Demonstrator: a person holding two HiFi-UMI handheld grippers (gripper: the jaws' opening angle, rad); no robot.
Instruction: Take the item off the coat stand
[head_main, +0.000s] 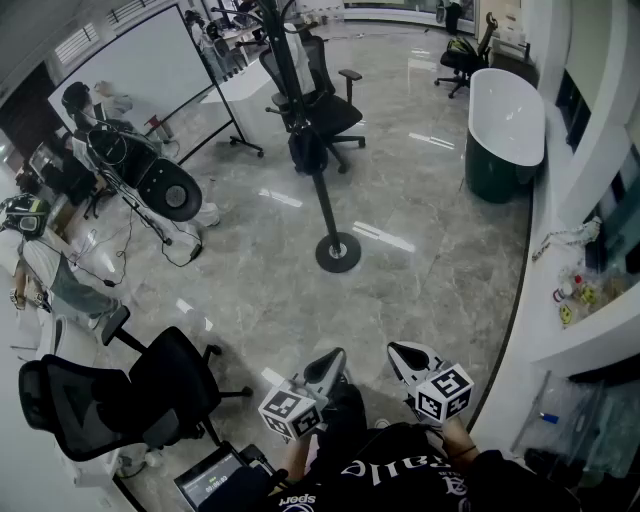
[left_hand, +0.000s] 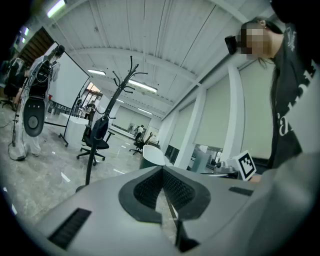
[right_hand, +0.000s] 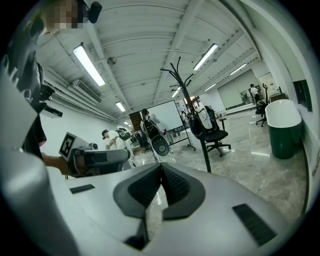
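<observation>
A black coat stand rises from a round base on the grey floor, some way ahead of me. A dark bag hangs from it about halfway up the pole. My left gripper and right gripper are held low and close to my body, side by side and far short of the stand. Both are shut with nothing between the jaws. The left gripper view shows the stand and the bag beyond the left gripper's closed tips. The right gripper view shows the stand and the bag past the right gripper.
A black office chair stands just behind the stand. Another chair sits at my near left. A dark green tub with a white rim is at the right, beside a curved white counter. A whiteboard, equipment and people fill the left side.
</observation>
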